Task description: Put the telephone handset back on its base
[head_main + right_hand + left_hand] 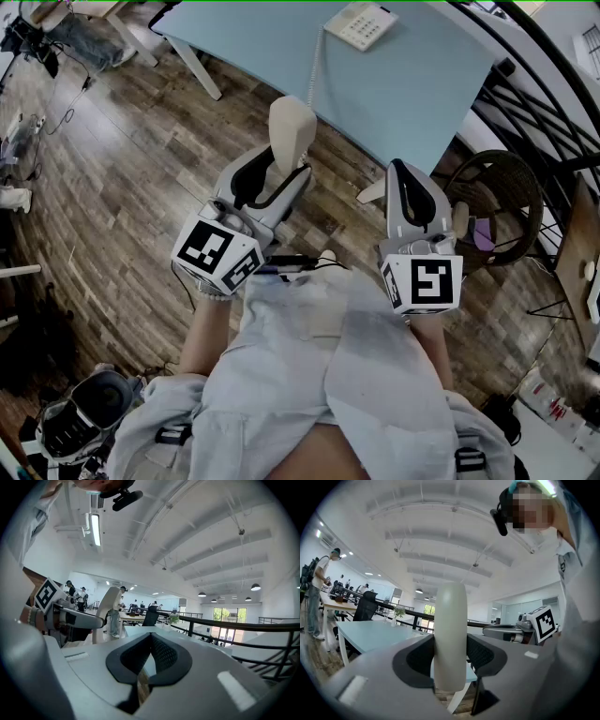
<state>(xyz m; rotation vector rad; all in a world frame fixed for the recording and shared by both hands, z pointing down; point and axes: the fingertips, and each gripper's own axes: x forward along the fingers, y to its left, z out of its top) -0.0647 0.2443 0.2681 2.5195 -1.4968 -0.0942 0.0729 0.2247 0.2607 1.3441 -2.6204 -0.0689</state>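
Note:
My left gripper is shut on a cream telephone handset, which stands upright between the black pads over the wooden floor. In the left gripper view the handset fills the gap of that gripper. The telephone base lies on the light blue table at the far end, and a thin cord runs from it toward the handset. Held level to the right, my right gripper has its jaws shut with nothing in them, as the right gripper view also shows.
A round wicker chair stands right of the table, beside a dark railing. A white table leg slants down at the table's left. A bag lies on the floor at the lower left. People stand at distant desks.

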